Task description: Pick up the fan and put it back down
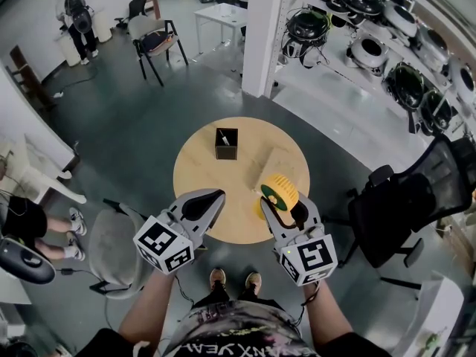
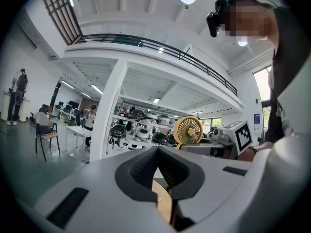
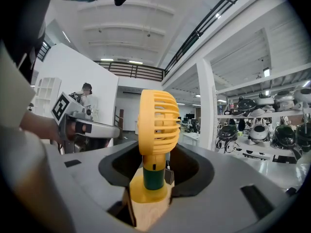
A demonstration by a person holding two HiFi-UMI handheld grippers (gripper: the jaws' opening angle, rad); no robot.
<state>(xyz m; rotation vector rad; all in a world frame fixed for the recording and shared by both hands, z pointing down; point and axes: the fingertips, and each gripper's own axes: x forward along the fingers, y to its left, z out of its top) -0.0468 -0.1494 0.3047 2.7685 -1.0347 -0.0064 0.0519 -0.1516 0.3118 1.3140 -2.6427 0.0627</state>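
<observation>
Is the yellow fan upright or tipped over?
Upright: the fan shows its head straight above stem and base.

We're in a big open lab-workshop hall. There's a polished grey floor [image 1: 126,132], and white shelves [image 1: 387,43] on the right are packed with rows of round, helmet-like devices. A railed mezzanine [image 2: 160,46] runs overhead, with a white desk [image 1: 223,13] and an office chair [image 1: 152,39] far off. A person [image 1: 78,21] stands at the far left.

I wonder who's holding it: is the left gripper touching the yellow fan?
Apart. The head view shows bare table between the left gripper and the yellow fan.
</observation>
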